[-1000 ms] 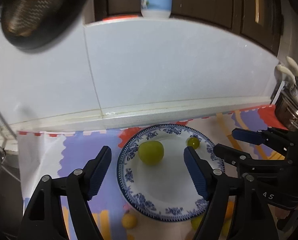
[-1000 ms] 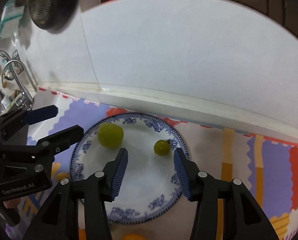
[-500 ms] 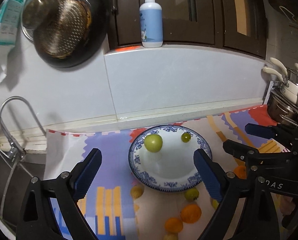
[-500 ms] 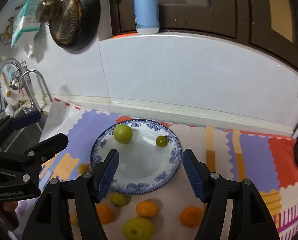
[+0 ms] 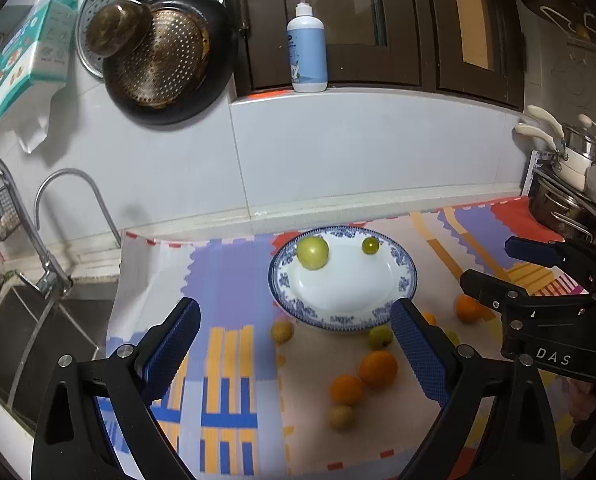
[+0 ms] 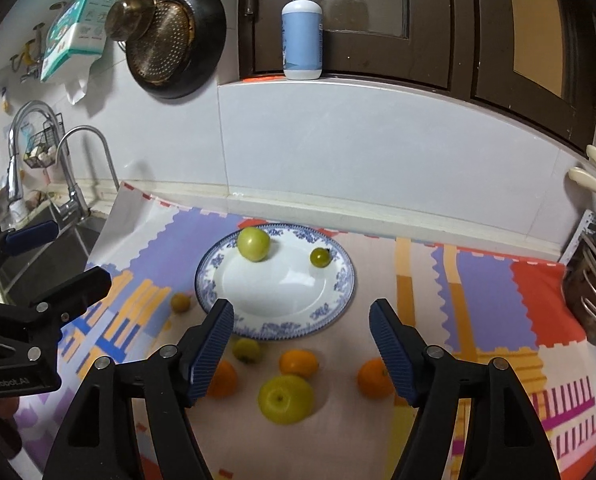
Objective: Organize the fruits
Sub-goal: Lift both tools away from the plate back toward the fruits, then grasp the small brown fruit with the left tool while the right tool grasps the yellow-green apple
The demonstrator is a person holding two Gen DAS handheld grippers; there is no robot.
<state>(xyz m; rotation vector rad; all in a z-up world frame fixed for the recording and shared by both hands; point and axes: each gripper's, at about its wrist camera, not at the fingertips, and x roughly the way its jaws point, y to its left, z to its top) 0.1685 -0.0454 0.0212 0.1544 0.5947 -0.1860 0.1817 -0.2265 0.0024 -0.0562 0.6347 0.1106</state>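
— Where does the fruit lie?

— Two pieces sit on the far half of the blue-rimmed plate (image 6: 338,300): a large green fruit (image 6: 253,244) at far left, a small green fruit (image 6: 320,257) to its right, well apart. The rest lies loose on the patterned mat (image 6: 498,300) covering the bench, nearer than the plate: a big yellow-green apple (image 6: 286,399), three oranges (image 6: 299,363) around it, a small green one (image 6: 247,350) just beside the plate's near rim, and a small yellow one (image 6: 180,303) off the plate's left edge.

— And the tongs?

— The right tongs (image 6: 302,344) hang above the loose pile, nearer than the plate, tilted downward. Their jaws have just been opening and stand apart; nothing is between the pads. The left tongs (image 5: 294,344) hover to the left, over the mat and the plate's near-left rim, also tilted down, jaws very wide after opening, gripping nothing.

— Do they touch?

— No, each sees the other off to its side, apart.
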